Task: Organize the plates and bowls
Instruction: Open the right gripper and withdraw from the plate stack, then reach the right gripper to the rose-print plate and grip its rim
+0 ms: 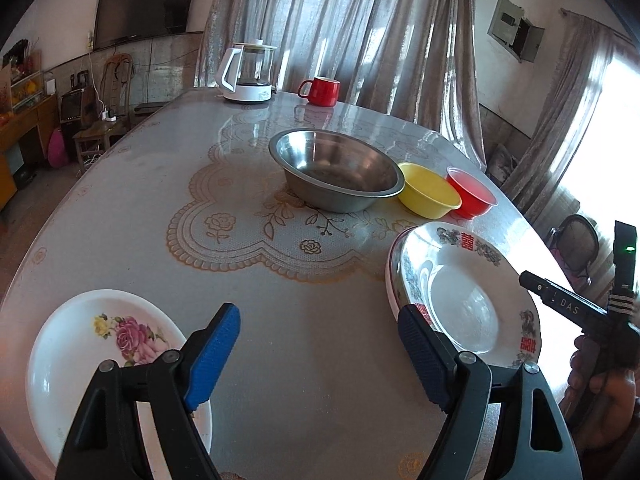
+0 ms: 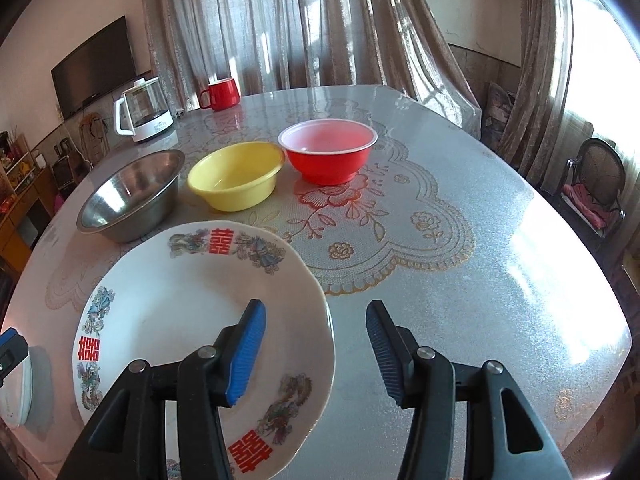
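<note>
1. Left wrist view: looks forward and steeply down along its blue-padded left gripper (image 1: 316,354), close above the round lace-patterned table (image 1: 132,240), facing the curtained wall.
2. Right wrist view: likewise angled, nearer the window side.
3. Shared: steel bowl (image 1: 336,168) (image 2: 130,194), yellow plastic bowl (image 1: 428,190) (image 2: 236,174), red-character plate (image 1: 464,292) (image 2: 180,304).

My left gripper (image 1: 318,354) and right gripper (image 2: 316,350) both angle downward, jaws apart, nothing clamped between their blue pads.
</note>
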`<state>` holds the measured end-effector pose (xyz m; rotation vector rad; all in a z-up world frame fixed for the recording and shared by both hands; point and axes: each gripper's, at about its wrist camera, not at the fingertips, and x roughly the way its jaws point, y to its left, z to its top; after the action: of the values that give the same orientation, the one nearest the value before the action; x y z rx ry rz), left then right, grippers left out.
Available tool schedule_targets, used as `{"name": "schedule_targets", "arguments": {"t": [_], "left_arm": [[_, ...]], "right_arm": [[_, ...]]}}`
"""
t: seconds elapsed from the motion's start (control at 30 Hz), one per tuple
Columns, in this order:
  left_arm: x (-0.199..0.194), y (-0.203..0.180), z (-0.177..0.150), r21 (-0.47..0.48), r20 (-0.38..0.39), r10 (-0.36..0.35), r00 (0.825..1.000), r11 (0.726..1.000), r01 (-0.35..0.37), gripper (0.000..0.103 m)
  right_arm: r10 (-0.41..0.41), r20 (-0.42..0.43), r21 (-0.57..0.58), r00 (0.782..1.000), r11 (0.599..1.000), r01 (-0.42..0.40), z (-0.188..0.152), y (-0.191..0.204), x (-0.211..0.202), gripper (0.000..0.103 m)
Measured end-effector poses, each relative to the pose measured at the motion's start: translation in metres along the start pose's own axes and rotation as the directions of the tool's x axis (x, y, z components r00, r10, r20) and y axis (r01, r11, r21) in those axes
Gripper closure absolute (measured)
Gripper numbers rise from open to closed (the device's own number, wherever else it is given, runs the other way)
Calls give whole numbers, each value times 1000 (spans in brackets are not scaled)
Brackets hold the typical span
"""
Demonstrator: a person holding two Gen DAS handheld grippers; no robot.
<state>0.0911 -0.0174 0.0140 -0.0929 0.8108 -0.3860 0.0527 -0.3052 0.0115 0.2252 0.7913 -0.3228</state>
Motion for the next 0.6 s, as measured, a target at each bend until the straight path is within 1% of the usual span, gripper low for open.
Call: {"name": "schedule_targets", "arguments": {"t": [0.1,0.17,0.3,0.37,0.4,0.47,0.53,0.6], "left_arm": [[-5,6,-1,-10,12,12,1000,1000,-12,21],[-8,10,-2,-16,19,21,1000,1000,-21,21],[-15,22,-4,-32,29,43,999,999,-42,21],[-20,30,-4,-47,32,47,998,998,-45,21],[-23,36,-5,-58,35,50,998,997,-48,21],[-30,51,-5,-97,43,58,997,994,-53,21],[-40,69,-5,-144,59,61,996,988,-52,21],[-51,87,-6,-183,73,91,993,980,-76,21]], "right_arm": [[21,21,6,1000,1000,-21,3,1,-6,49],[59,28,2,998,998,-60,3,6,-9,49],[176,17,-8,984,984,-176,5,19,-13,49],[268,-5,-5,963,963,-268,6,30,-13,49],[325,-21,-5,946,946,-325,7,36,-13,49],[437,-55,-14,898,899,-438,8,54,-15,49],[536,-91,-49,840,840,-541,6,77,-20,49],[619,-148,-78,771,770,-633,3,105,-22,49]]}}
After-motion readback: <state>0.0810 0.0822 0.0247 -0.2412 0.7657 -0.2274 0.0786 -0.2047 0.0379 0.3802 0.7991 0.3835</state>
